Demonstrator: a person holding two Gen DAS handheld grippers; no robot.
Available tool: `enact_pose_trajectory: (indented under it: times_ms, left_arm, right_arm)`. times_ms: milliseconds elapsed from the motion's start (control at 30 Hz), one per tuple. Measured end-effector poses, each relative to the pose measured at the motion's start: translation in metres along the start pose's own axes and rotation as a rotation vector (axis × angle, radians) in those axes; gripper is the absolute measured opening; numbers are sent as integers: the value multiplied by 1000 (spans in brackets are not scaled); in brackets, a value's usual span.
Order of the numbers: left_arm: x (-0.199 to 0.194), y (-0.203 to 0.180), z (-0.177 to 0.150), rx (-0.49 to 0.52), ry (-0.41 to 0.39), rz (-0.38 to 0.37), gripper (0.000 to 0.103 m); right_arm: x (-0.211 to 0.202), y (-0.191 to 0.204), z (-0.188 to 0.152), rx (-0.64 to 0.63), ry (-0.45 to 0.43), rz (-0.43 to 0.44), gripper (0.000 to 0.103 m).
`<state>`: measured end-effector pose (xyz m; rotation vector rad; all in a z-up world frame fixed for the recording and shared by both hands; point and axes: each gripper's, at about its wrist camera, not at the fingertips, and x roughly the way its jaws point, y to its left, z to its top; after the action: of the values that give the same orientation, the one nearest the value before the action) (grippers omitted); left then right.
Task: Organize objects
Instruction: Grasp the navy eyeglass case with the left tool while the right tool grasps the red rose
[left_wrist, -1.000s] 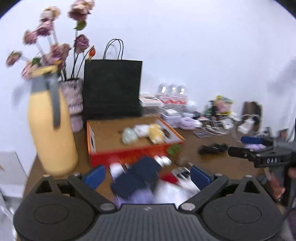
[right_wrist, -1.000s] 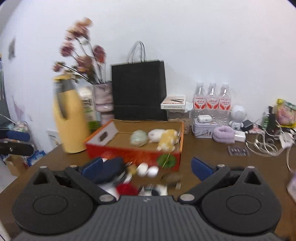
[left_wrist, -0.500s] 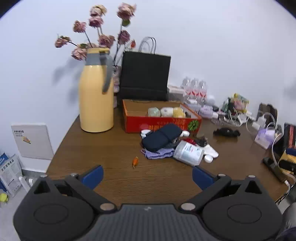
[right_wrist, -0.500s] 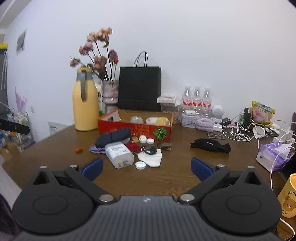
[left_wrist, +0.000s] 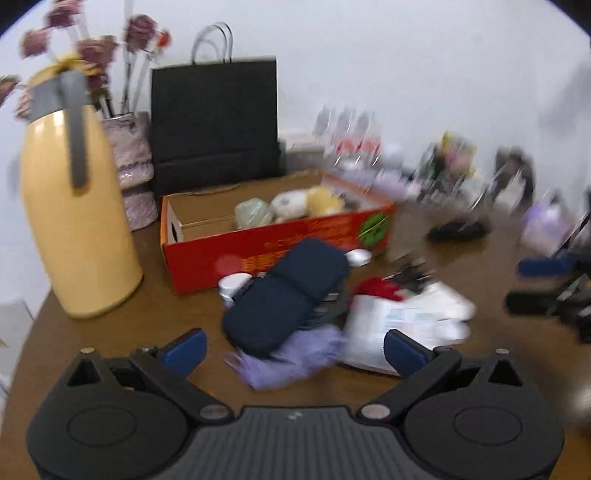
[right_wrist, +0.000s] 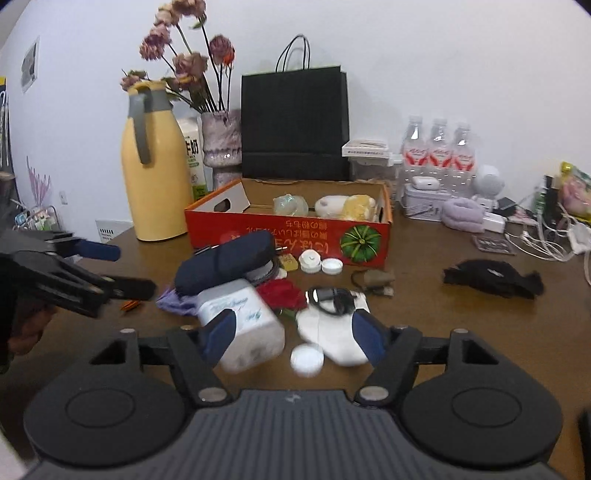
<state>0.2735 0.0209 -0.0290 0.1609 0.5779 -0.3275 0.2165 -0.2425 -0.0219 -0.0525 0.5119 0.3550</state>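
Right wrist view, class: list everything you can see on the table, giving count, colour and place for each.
Box: one, red, centre.
Jug: one, yellow, left of box.
Bag: one, black, behind box.
Vase: one, pinkish, between jug and bag.
Water bottles: three, clear, right of bag.
Pouch: one, navy, before box.
Bottle: one, white, lying near.
Caps: two, white, beside box.
Left gripper: open.
Right gripper: jaws closing, around bottle.

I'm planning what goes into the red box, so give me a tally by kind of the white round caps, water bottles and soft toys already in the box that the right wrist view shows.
White round caps: 3, one near, two by the red box
Water bottles: 3
Soft toys in the box: 3
Total: 9
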Motion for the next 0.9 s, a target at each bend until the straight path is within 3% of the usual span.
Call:
enact_pose_trajectory:
  times_ms: [133, 300, 433, 533, 600, 667, 767, 900]
  left_arm:
    - [56, 17, 18, 40, 27, -41, 102]
    - [100, 32, 34, -7, 46, -144, 101]
    - [120, 28, 35, 16, 100, -212, 89]
    - [119, 18, 29, 91, 74, -175, 81]
    - [114, 16, 31, 89, 78, -168, 73]
    - [102, 13, 34, 88, 63, -166, 58]
    - [78, 12, 41, 62, 51, -120, 44]
    - [36, 7, 42, 58, 13, -20, 25]
  right_arm:
    - [44, -9, 11, -4, 36, -37, 71]
    - [84, -20, 22, 4, 77, 18, 52]
    - [102, -14, 25, -27, 90, 72, 51]
    - [122, -8, 27, -53, 129, 131, 50]
    - [138, -8, 26, -28, 154, 153, 47]
    - [143, -8, 27, -8, 155, 173, 31]
    - [127, -4, 31, -5, 125, 158, 21]
    - [84, -5, 37, 2, 30, 116, 20]
